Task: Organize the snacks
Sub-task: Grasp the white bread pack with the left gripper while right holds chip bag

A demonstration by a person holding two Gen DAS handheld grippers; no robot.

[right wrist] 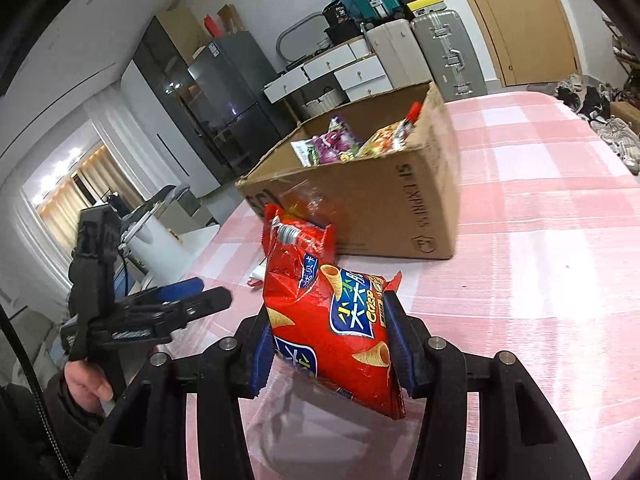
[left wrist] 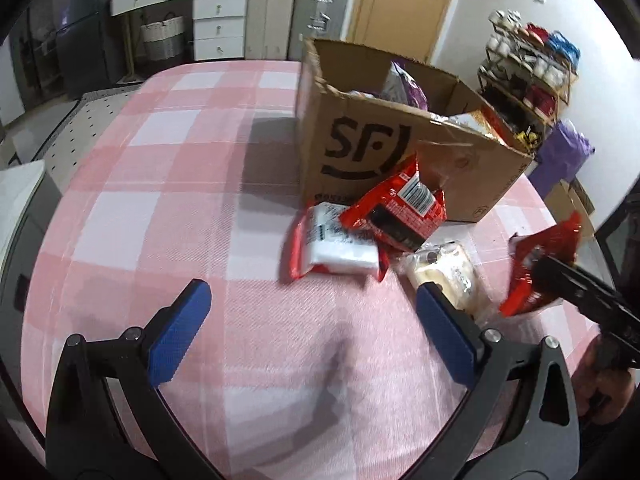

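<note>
- While the right claw [right wrist: 334,354] grips the red crisp bag [right wrist: 332,320] by its lower half, pads pressing both side edges, the bag hangs above the pink checked desk [right wrist: 540,280], near the cardboard box [right wrist: 384,200].
- Left claw [left wrist: 312,328] is wide open and holds nothing, hovering over bare cloth just short of the loose snacks.
- Those loose snacks lie in front of the box: a red packet [left wrist: 394,210] leaning on the box wall, a white-and-red packet [left wrist: 340,246] partly under it, and a pale wrapped cake [left wrist: 444,272] beside them.
- Box top is open, with purple and orange packets already inside.
- My read: the step in hand is carrying the crisp bag into the box.
- To do it well, lift high enough that the bag's free upper end clears the rim, then release over a gap, not onto the standing packets.
- Squeeze no harder; crisps crush and the bag is slippery.
- Keep the left claw out of the carrying path.
</note>
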